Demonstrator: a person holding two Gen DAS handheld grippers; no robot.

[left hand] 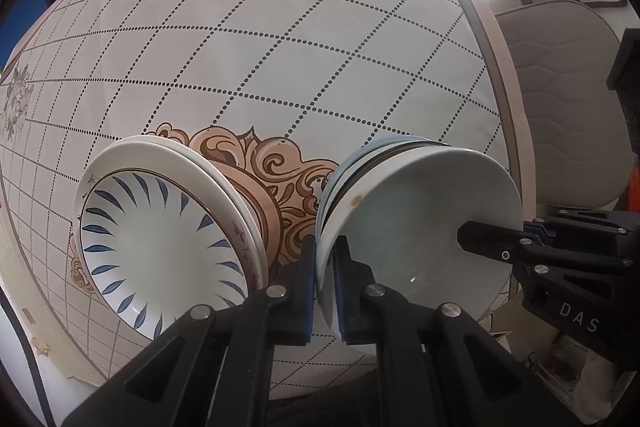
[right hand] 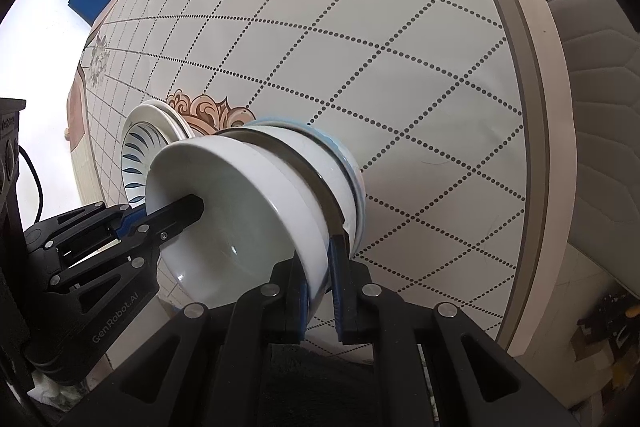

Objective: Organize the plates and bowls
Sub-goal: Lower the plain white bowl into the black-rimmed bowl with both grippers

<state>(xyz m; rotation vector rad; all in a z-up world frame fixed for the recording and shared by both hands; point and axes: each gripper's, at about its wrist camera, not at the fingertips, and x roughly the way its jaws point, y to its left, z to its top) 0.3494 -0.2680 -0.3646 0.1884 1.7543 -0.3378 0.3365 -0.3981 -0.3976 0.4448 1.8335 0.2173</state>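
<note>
round table (left hand: 280, 39) with beige rim, white dotted-diamond cloth, tan scroll motif mid-frame, stack of plates (left hand: 168, 239) lower left on it, stack of bowls (left hand: 408, 211) lower centre-right just beside

The white bowl (right hand: 248, 211) covers most of the bowls nested under it, leaving only their rims. In the left view the plate stack (left hand: 168, 239) shows only its top plate, the near edge behind the left tongs (left hand: 325, 281). The desk (left hand: 496, 39) runs past the frame.

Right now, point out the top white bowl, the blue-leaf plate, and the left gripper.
top white bowl (right hand: 240, 227): right wrist view, its inner wall.
blue-leaf plate (left hand: 160, 247): left wrist view, its white centre.
left gripper (left hand: 323, 267): left wrist view, between its fingertips, pinching the bowl's rim.
</note>
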